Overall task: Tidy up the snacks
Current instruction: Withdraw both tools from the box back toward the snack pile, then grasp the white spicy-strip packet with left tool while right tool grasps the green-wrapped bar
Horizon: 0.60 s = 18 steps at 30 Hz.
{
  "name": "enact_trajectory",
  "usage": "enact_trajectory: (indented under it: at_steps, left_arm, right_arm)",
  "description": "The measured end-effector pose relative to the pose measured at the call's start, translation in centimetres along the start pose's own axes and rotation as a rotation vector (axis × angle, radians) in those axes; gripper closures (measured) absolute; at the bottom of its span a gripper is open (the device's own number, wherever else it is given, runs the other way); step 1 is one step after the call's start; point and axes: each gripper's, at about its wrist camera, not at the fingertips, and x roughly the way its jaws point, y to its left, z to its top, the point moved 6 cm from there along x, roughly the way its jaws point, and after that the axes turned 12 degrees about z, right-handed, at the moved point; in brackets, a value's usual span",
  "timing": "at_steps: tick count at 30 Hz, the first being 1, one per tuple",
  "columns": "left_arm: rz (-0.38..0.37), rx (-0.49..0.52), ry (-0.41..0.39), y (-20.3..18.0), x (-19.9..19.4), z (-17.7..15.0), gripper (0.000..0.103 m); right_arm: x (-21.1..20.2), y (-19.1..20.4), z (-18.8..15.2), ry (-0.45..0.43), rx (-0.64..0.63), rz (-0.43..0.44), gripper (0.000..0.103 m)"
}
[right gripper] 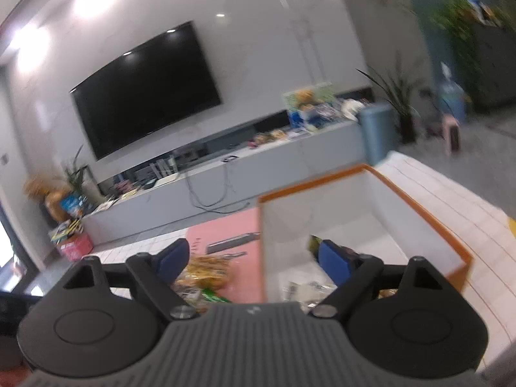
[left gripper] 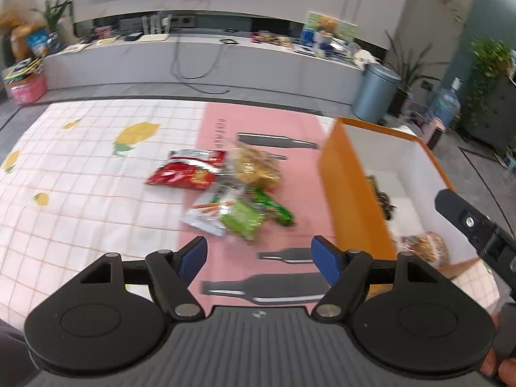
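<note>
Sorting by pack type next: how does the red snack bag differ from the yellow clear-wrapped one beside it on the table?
The red snack bag is opaque, printed foil; the yellow pack is see-through, showing pale yellow contents. The red snack bag lies flat, half on the white checked cloth; the yellow pack looks fuller and sits on the pink mat, nearer the orange box. Both lie outside the box, untouched by either tool.

Both my views are bright and evenly lit. In my right view, ceiling lights glare off the glossy grey wall (right gripper: 274, 48) and the black wall-mounted television screen (right gripper: 145, 90), and everything smears with motion blur. Fisheye bending curves the edges; the orange-rimmed white cardboard box (left gripper: 351, 193) looks soft.
</note>
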Motion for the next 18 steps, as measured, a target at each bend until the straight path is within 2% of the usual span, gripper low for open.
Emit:
enact_trajectory:
  at_steps: [4,9,18]
  left_arm:
    - [0.030,-0.077,0.028,3.6,1.8,0.0,0.017]
    - [0.022,-0.099,0.087,6.1,5.2,-0.7,0.017]
    - [-0.029,-0.088,0.155,7.6,10.7,-2.4,0.018]
  right_arm:
    - [2.5,3.2,-1.5,0.056,-0.084,0.035,0.025]
    - [6.5,5.7,-4.3,0.161,-0.125,0.048,0.031]
    - [13.3,7.1,-9.0,0.324,-0.291,0.018,0.032]
